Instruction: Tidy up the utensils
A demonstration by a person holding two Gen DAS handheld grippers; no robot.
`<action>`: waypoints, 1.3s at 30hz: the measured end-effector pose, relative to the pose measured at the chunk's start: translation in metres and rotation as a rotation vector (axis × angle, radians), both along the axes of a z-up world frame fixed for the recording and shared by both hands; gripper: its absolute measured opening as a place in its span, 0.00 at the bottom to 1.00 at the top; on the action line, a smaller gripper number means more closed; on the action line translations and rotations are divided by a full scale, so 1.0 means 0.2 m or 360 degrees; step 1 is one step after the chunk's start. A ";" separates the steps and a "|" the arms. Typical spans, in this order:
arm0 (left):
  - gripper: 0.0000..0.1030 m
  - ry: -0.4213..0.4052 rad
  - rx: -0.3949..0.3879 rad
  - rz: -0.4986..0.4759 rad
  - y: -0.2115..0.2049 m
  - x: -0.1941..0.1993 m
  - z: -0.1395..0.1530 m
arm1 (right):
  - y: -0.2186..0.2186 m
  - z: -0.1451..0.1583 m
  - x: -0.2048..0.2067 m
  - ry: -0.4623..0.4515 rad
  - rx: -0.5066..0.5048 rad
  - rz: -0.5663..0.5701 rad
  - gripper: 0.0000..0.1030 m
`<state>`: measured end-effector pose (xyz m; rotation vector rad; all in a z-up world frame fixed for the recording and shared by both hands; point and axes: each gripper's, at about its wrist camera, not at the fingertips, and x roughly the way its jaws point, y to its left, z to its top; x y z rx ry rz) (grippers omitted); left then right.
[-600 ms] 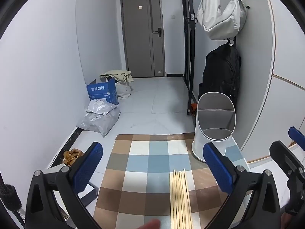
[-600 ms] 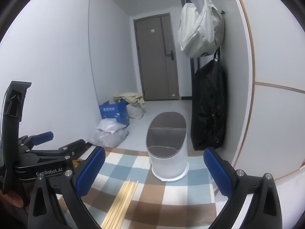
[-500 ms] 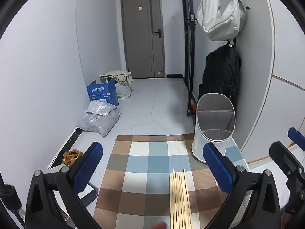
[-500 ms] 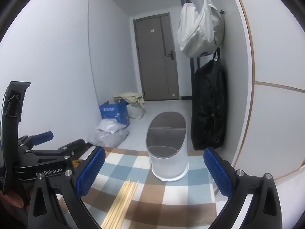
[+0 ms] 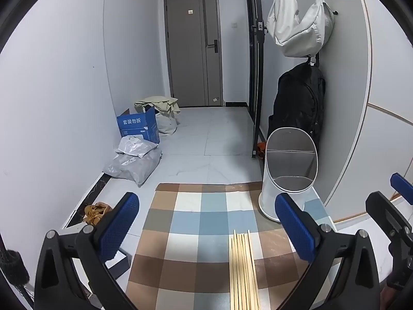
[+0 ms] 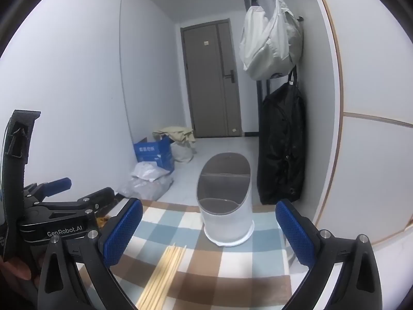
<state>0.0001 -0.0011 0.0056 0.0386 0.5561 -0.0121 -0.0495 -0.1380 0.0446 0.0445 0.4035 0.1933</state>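
Several pale wooden chopsticks (image 5: 242,268) lie side by side on a checked cloth (image 5: 196,222), pointing away from me. A white utensil holder (image 5: 290,173) with a slanted grey mouth and an inner divider stands at the cloth's far right corner. My left gripper (image 5: 206,224) hovers open above the cloth, nothing between its blue pads. In the right wrist view the chopsticks (image 6: 164,276) lie low left of centre and the holder (image 6: 225,199) stands just ahead. My right gripper (image 6: 209,230) is open and holds nothing. The left gripper's body (image 6: 59,222) shows at the left.
A black backpack (image 5: 296,108) and a white bag (image 5: 299,23) hang on the right wall behind the holder. On the floor at left lie a blue box (image 5: 138,125), grey plastic parcels (image 5: 134,161) and a brown item (image 5: 95,211). A closed door (image 5: 193,51) ends the corridor.
A fingertip that showed at the bottom edge of the left wrist view is gone. Both grippers have kept still and open.
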 end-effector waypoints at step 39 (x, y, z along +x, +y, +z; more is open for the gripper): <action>0.99 -0.0006 0.0001 -0.0007 -0.02 -0.01 -0.03 | -0.01 0.01 0.00 -0.0001 -0.0024 -0.0021 1.00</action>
